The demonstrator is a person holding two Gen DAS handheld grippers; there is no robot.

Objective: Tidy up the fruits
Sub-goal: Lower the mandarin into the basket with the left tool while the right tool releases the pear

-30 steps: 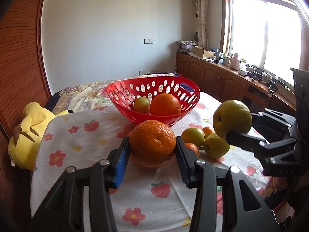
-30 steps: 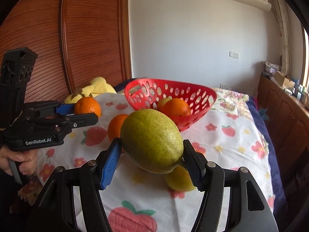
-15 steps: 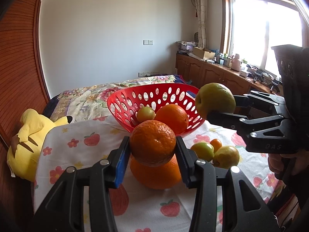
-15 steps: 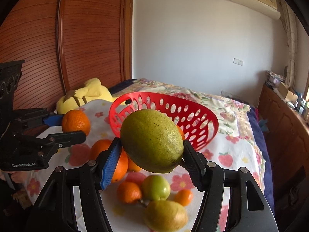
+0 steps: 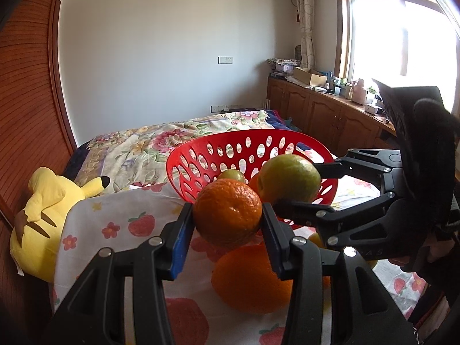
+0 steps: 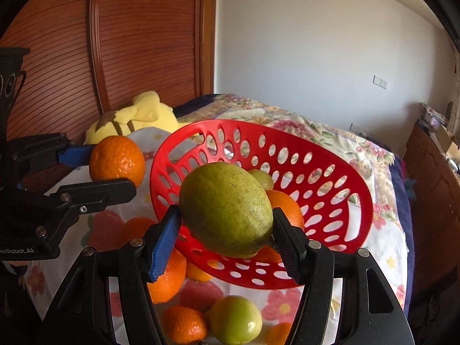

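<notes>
The right tongs (image 6: 227, 227) clamp a green lemon (image 6: 225, 209) before the red basket (image 6: 356, 201).

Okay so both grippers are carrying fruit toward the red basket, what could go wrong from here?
The right gripper grips the green lemon only at its sides, so it might slip out. The left gripper with its orange is close beside it; they could collide. A dropped fruit could tip the red basket.
</notes>
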